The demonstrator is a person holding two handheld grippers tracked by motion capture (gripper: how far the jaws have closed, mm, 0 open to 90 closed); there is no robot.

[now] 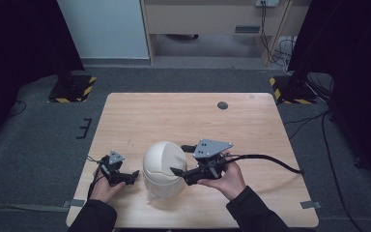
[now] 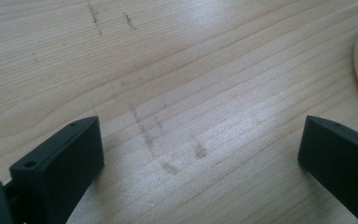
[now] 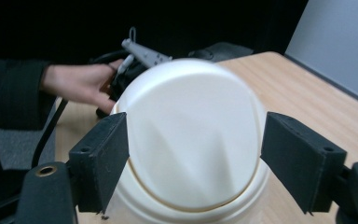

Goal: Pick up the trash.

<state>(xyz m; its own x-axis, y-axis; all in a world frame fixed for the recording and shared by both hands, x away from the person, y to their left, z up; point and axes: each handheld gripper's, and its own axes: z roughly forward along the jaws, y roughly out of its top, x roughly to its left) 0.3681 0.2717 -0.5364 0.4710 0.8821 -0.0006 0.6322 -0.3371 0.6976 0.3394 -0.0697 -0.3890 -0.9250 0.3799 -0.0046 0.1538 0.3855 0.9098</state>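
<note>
So there's a small white bin with a domed swing lid [image 1: 163,166] near the front edge of the wooden table [image 1: 188,116]. The right gripper [image 3: 193,163] is spread wide, jaws on either side of the lid, apparently lining up a grab. The left gripper [image 2: 200,163] is also spread, hovering over bare wood just beside the bin. Next it probably needs to close squarely.

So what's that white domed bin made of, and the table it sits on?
The cream-white domed bin looks like moulded plastic: smooth, seamless, with a soft sheen on its swing lid in the right gripper view. The pale wooden table shows straight grain lines and grey scuff marks in the left gripper view; whether it is solid wood or a wood-look laminate cannot be told.
</note>
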